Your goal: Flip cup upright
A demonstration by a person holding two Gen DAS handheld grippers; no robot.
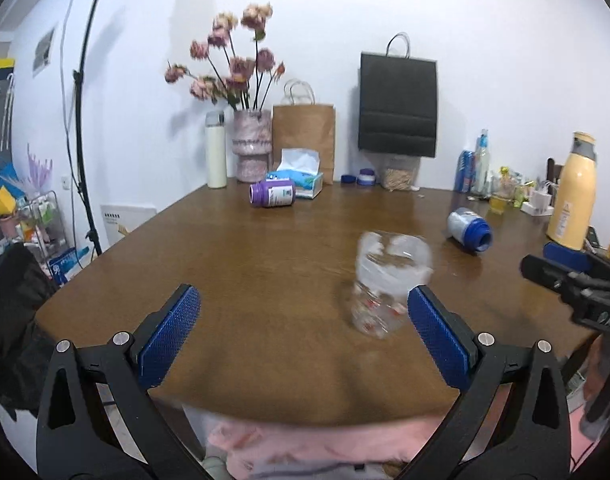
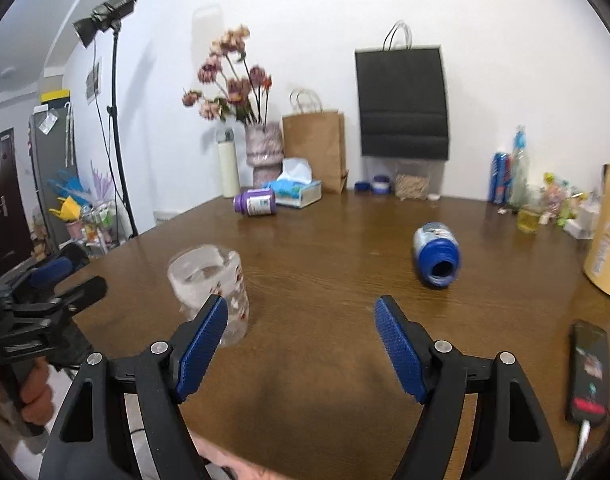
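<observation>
On table (image 2: 345, 248), cup (image 2: 213, 284) upright, mouth up, axis vert.

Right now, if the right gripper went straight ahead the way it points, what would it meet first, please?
Probably nothing close: the open right gripper faces bare table, passing between the clear cup and the blue bottle. Depth is uncertain.
</observation>
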